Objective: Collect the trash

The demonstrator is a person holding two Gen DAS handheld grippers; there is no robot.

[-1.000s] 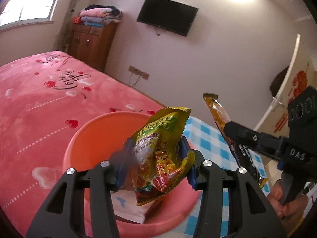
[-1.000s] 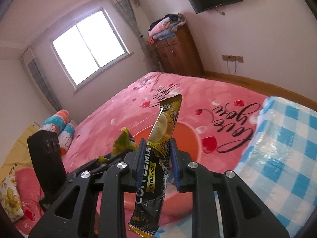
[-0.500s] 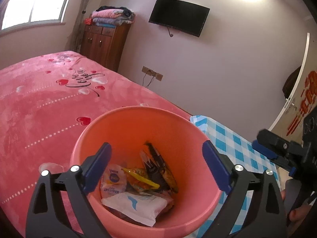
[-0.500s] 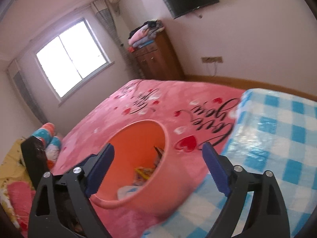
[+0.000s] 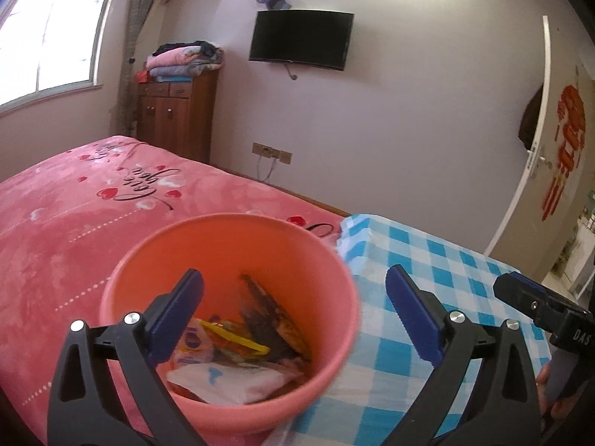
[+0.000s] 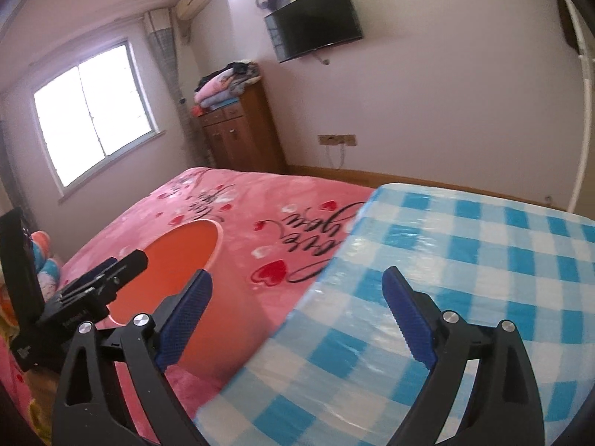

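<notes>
Both your grippers, left (image 5: 293,316) and right (image 6: 297,316), now gape empty. The snack bag and coffee stick you held a second ago lie in the pink bucket (image 5: 327,260) below your left gripper, so this load looks finished.

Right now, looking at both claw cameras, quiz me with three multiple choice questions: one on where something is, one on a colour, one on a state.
1. Where do the wrappers lie?
A. On the checked cloth
B. In the bucket
C. On the bedspread

2. What colour is the bucket?
A. Salmon pink
B. Green
C. White

3. How do the two claws stand?
A. Both shut on wrappers
B. Only the left open
C. Both open, holding nothing

Answers:
1. B: the left wrist view looks down on packets and a white tissue pack piled at its bottom.
2. A: its wall shows salmon pink in both views, beside the blue and white checked tablecloth.
3. C: the left claw and the right claw each have their blue pads wide apart with nothing between them.
</notes>
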